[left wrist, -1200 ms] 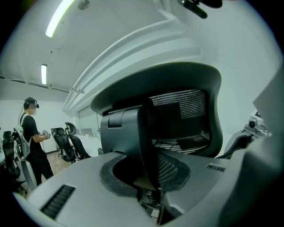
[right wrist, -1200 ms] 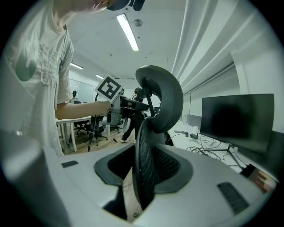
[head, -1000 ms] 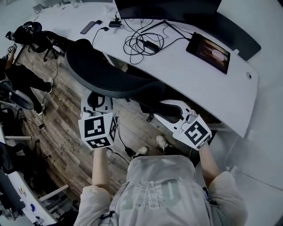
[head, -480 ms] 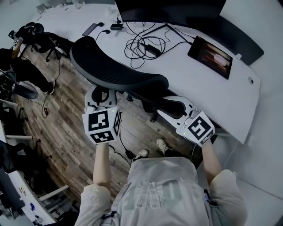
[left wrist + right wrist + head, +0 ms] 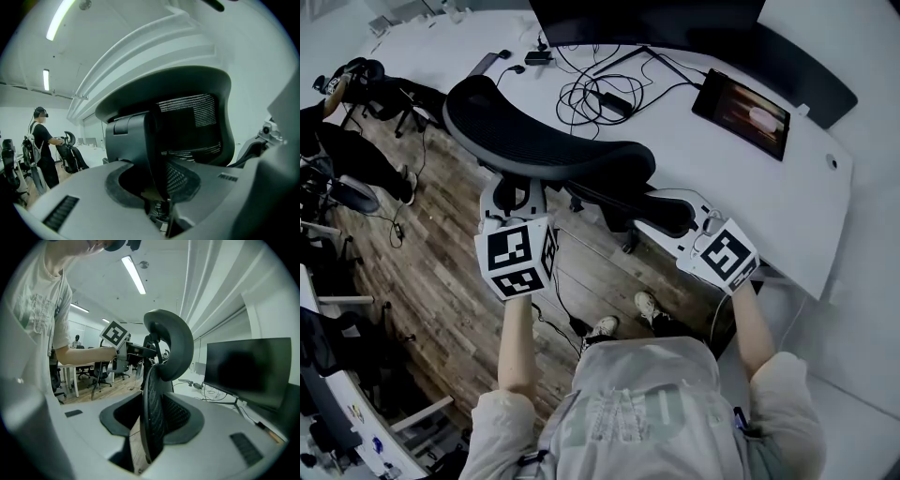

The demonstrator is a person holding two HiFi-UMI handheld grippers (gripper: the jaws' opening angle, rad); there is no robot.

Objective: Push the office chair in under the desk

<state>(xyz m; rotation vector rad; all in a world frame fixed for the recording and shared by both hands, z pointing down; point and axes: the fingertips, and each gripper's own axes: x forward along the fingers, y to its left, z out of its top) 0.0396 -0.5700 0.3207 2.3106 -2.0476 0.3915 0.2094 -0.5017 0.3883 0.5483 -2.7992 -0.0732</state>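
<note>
Nearest us, our pale grey T-shirt [image 5: 642,403] and both bare forearms fill the bottom of the head view, above our shoes [image 5: 600,324] on the brown wood-plank floor [image 5: 450,272]. The left gripper [image 5: 514,195] pinches the left rim of the black mesh-backed office chair [image 5: 548,150]. Its own view shows the dark frame and mesh wedged between the pads. The right gripper [image 5: 692,217] clamps the backrest's right rim, the thin mesh edge standing upright between its pads. The chair faces the curved white counter [image 5: 675,150], its seat at the counter's near edge and its backrest out over the floor. Farther off on the counter lie a tangle of black cables [image 5: 600,94] and a dark tablet [image 5: 742,105], beside a wide black monitor [image 5: 675,19].
</note>
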